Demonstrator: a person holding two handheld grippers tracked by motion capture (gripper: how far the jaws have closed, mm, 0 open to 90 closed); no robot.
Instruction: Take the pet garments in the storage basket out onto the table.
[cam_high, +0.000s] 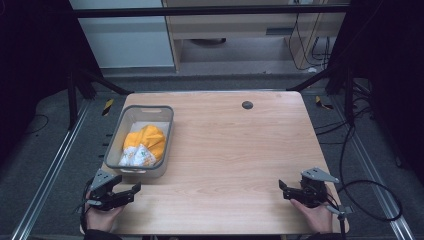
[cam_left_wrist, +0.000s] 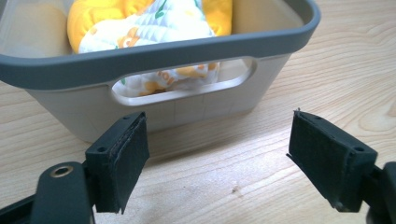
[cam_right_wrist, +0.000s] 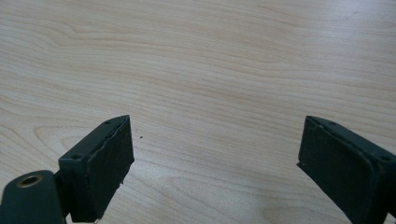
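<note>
- The bin (cam_high: 165, 120) is grey, with a darker grey rim and paler walls.
- The cloth (cam_high: 150, 140) inside it is bright yellow-orange.
- The packet (cam_high: 137, 156) lying on that cloth is white, printed with orange and green shapes.
- The table (cam_high: 240, 155) is pale wood with a wavy grain.
- The left gripper (cam_high: 131, 191) and the right gripper (cam_high: 284, 190) are black, each topped by a grey plate.

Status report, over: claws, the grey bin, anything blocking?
Left claw open, empty. Right claw open, empty. Grey bin holds yellow cloth. Nothing in the way.
</note>
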